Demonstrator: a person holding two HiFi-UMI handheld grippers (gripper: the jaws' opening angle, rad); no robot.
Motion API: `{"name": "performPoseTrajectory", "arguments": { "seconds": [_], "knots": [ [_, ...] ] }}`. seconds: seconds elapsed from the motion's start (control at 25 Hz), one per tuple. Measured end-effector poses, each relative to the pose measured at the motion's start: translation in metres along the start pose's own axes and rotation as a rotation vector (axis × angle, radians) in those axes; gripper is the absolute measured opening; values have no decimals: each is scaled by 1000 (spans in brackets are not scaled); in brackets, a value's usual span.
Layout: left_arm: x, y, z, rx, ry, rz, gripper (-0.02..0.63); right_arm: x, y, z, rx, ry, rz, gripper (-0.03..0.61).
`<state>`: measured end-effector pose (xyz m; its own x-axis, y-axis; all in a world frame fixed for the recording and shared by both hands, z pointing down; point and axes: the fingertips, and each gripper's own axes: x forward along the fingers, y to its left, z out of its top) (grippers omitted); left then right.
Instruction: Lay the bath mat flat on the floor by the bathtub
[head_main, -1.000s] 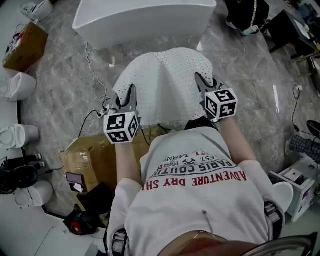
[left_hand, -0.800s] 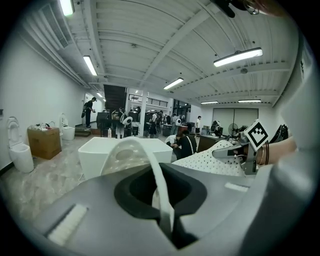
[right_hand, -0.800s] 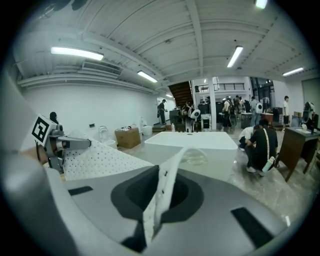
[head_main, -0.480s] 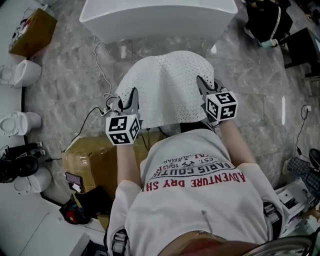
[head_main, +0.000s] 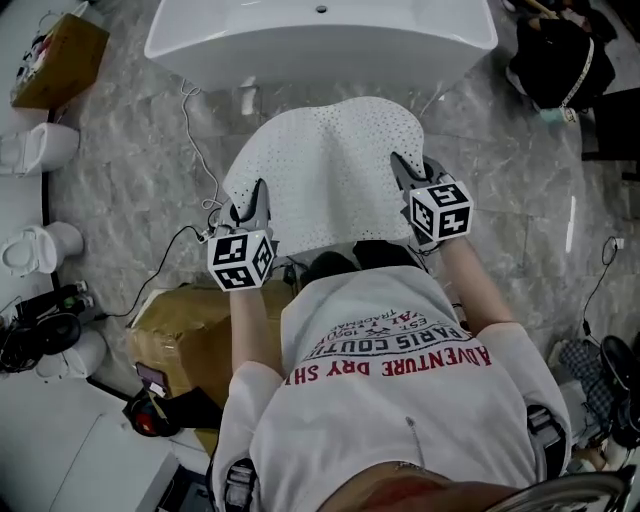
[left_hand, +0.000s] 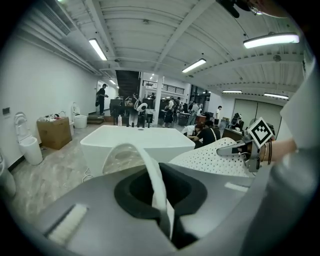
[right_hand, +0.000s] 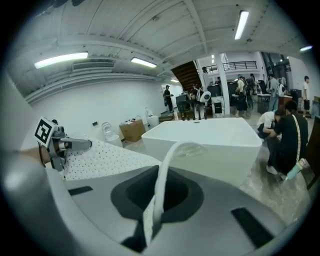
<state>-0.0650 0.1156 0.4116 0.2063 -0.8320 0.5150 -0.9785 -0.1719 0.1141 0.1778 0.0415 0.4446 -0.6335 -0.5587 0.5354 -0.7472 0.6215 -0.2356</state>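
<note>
In the head view, the white perforated bath mat (head_main: 325, 175) hangs clear of the grey marble floor (head_main: 140, 170), draped between my two tools just in front of the white bathtub (head_main: 320, 40). My left hand-held gripper (head_main: 258, 197) has its near left edge and my right hand-held gripper (head_main: 400, 166) its near right edge. A brown cardboard box (head_main: 185, 330) sits behind my left arm.

In the left gripper view, the jaws are pinched together on the mat's thin edge.

In the right gripper view, the jaws are likewise clamped on the mat's edge, with the tub beyond.
</note>
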Motion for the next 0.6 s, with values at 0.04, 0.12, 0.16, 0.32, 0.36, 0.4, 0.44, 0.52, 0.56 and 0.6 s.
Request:
{"name": "performPoseTrajectory", "arguments": {
  "seconds": [0.04,0.12,0.16,0.32,0.36,0.4,0.44,0.52,0.56,0.6],
  "knots": [
    [12,3,2,3,6,-1,17,9,-8,2,-3,11,-1,17],
    [35,12,5,5,21,-5,17,28,-22,7,-5,29,-7,17],
    [46,18,5,3,31,-6,17,37,-29,9,-1,38,-10,17],
    [89,49,2,-20,80,-17,17,75,-47,11,34,78,-30,17],
    [101,57,2,-22,91,-23,17,85,-50,12,42,88,-39,17],
    [113,66,2,-22,101,-31,17,96,-54,13,49,98,-49,17],
    [126,75,3,-20,110,-40,17,108,-57,14,54,108,-60,17],
    [152,92,2,-13,127,-63,17,132,-65,16,66,130,-92,17],
    [165,99,1,-11,137,-78,17,144,-69,16,74,141,-112,17],
    [177,107,0,-7,147,-94,17,155,-73,16,83,151,-132,17]
  ]
}}
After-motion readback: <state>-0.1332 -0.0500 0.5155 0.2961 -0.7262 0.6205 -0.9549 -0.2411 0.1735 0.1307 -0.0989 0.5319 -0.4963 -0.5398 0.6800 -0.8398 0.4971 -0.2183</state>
